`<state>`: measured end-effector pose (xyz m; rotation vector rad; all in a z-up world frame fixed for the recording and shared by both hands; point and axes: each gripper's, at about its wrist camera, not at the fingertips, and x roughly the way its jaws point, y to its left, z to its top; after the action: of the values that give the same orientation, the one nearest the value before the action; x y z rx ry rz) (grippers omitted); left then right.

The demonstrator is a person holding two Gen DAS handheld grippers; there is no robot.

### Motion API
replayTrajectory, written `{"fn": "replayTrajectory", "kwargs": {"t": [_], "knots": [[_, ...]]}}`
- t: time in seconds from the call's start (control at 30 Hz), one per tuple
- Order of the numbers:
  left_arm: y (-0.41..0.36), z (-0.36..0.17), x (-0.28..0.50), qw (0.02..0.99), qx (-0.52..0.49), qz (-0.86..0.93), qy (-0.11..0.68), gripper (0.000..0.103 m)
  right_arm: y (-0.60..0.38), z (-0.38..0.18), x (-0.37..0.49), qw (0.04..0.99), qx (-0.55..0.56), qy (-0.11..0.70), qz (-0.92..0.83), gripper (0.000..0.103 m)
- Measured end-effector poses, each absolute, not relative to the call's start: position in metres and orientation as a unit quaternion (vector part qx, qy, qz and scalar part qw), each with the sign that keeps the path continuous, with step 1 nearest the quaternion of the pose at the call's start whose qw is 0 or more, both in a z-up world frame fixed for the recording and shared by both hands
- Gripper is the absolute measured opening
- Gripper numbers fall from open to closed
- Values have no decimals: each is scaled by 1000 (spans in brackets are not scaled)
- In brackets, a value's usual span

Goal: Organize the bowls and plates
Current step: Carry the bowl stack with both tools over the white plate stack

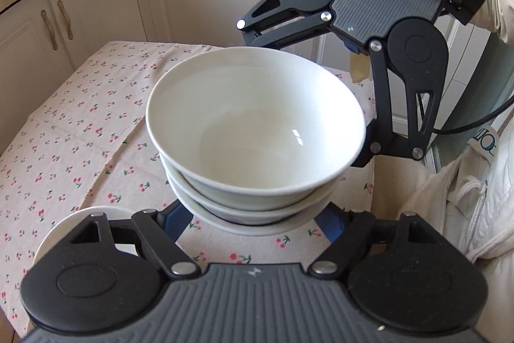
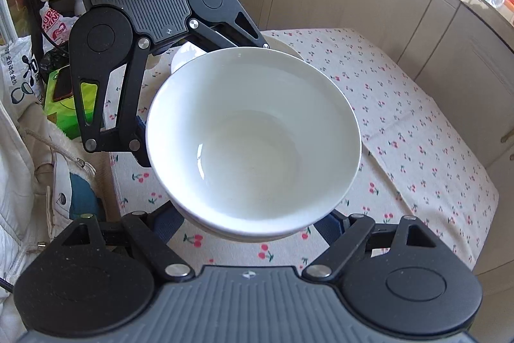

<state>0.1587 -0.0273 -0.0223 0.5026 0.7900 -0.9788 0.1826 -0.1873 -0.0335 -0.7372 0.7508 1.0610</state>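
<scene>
Left wrist view shows the stack of white bowls (image 1: 253, 134) at frame centre, lifted clear of the cherry-print tablecloth (image 1: 80, 124), with the left gripper (image 1: 253, 214) closed on its lower sides from the bottom of the frame and the right gripper (image 1: 321, 105) clamping it from the upper right. Both point steeply down, opposed across the stack. A white plate (image 1: 64, 224) lies at lower left, nearer the left hand, probably the place for the stack.
</scene>
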Motion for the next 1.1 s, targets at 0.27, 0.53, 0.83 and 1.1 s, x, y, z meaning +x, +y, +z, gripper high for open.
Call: {"fn": "replayTrajectory", "kwargs": {"t": [0.27, 0.53, 0.83, 1.1], "knots": [[27, -12, 163, 807, 223, -405, 367, 81, -128, -25, 197, 712, -366, 311, 513, 89], [66, -14, 175, 820, 213, -373, 378, 81, -84, -33, 224, 693, -376, 303, 535, 90], [92, -30, 188, 823, 195, -357, 396, 81, -49, -51, 248, 675, -377, 318, 548, 89], [99, -35, 190, 822, 186, -359, 401, 81, -44, -59, 253, 671, -371, 335, 548, 89]]}}
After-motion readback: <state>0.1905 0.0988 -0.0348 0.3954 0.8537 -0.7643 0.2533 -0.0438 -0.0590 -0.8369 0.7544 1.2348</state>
